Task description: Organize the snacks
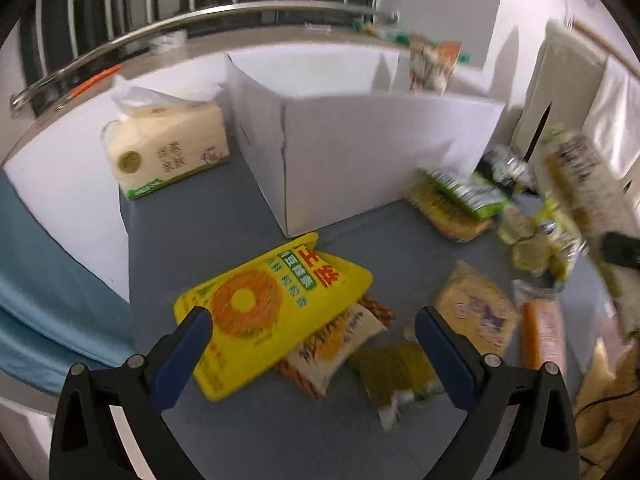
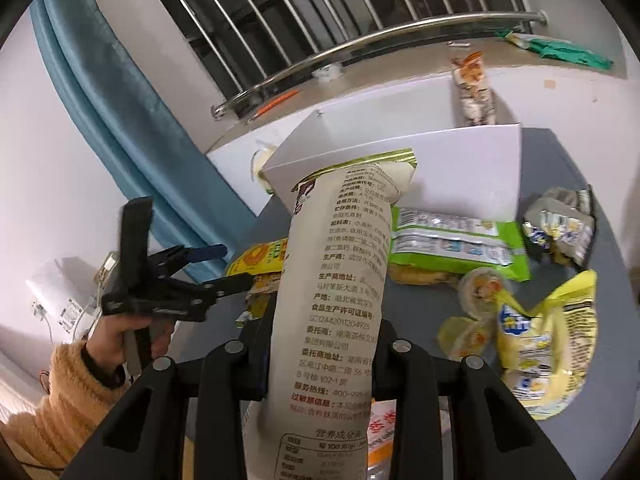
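My right gripper (image 2: 320, 356) is shut on a tall white snack bag (image 2: 340, 264) with printed text and holds it upright in front of the white cardboard box (image 2: 460, 168). The same bag shows blurred at the right of the left wrist view (image 1: 580, 176). My left gripper (image 1: 314, 332) is open and empty, hovering over a yellow snack bag (image 1: 272, 308) that lies on a wheat-print bag (image 1: 340, 344). The box (image 1: 360, 152) stands behind them with an orange packet (image 1: 434, 64) upright in it.
Several snack packs lie on the grey table (image 1: 200, 232): a green pack (image 2: 452, 240), yellow crumpled bags (image 2: 548, 340), small cups (image 2: 480, 284), a beige pack (image 1: 476, 308). A tissue pack (image 1: 168, 148) sits left of the box. A window sill and rail run behind.
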A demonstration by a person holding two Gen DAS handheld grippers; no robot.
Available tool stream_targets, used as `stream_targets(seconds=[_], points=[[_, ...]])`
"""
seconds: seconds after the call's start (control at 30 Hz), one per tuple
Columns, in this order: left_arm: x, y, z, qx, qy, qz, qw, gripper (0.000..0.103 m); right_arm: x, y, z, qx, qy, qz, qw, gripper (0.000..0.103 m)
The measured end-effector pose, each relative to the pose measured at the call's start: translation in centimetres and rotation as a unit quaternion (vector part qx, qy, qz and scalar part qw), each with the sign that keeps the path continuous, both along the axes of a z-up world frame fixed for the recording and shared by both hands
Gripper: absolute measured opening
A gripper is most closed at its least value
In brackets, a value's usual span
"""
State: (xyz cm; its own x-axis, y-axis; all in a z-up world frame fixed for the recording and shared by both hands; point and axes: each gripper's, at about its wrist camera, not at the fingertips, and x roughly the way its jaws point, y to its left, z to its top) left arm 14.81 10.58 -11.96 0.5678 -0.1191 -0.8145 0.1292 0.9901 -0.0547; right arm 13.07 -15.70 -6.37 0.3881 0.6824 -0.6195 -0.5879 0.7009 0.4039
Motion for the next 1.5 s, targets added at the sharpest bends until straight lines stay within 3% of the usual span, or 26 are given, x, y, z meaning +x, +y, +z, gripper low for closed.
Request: stream_targets(seconds=[0.17, 0.37, 0.43, 0.6, 0.7, 0.83, 0.93, 0.97, 1.0, 1.1, 1.5], points=[[3.1, -0.9, -2.2, 0.042, 0.040, 0.007, 0.9983, 0.103, 0.0, -0.9, 0.0, 0.000, 0.002, 0.000, 1.000, 0.037], [5.5, 0.3, -2.9, 0.028, 0.055, 0.024, 0.9978, 0.102, -0.1, -0.9, -0.9, 0.001, 0.010, 0.000, 1.000, 0.037], [5.7, 0.5, -2.6, 0.025, 0.061, 0.022, 0.9976, 0.094, -0.2, -1.1, -1.0, -0.002, 0.010, -0.003, 1.000, 0.037], [5.2, 0.1, -1.3, 0.017, 0.058, 0.021, 0.9979, 0.056, -0.4, -1.2, -0.8, 0.003, 0.007, -0.003, 1.000, 0.037], [4.3, -0.3, -0.4, 0.015, 0.047, 0.021, 0.9986, 0.043, -0.5, -1.1, -0.5, 0.007, 0.006, -0.002, 1.000, 0.037], [2.1, 0.1, 1.8, -0.022, 0.009, 0.031, 0.9992, 0.037, -0.9, -0.7, -0.2, 0.002, -0.001, 0.003, 1.000, 0.037], [0.3, -0.3, 3.3, -0.021, -0.008, 0.028, 0.9994, 0.028, -1.1, -0.4, 0.0, 0.002, -0.003, 0.005, 1.000, 0.037], [-0.2, -0.3, 3.9, -0.027, -0.016, 0.027, 0.9991, 0.012, -1.2, -0.3, 0.1, 0.002, -0.004, 0.006, 1.000, 0.037], [-0.4, -0.2, 4.3, -0.029, -0.028, 0.034, 0.9986, 0.009, -1.2, -0.2, 0.1, 0.003, -0.005, 0.007, 1.000, 0.037], [-1.4, 0.3, 6.3, -0.058, -0.053, 0.034, 0.9963, 0.006, -1.3, 0.2, 0.6, 0.004, -0.012, 0.009, 1.000, 0.037], [-2.2, -1.1, 11.8, -0.082, -0.132, 0.025, 0.9876, 0.005, -0.6, 0.4, 2.1, 0.003, -0.034, 0.003, 0.999, 0.037]])
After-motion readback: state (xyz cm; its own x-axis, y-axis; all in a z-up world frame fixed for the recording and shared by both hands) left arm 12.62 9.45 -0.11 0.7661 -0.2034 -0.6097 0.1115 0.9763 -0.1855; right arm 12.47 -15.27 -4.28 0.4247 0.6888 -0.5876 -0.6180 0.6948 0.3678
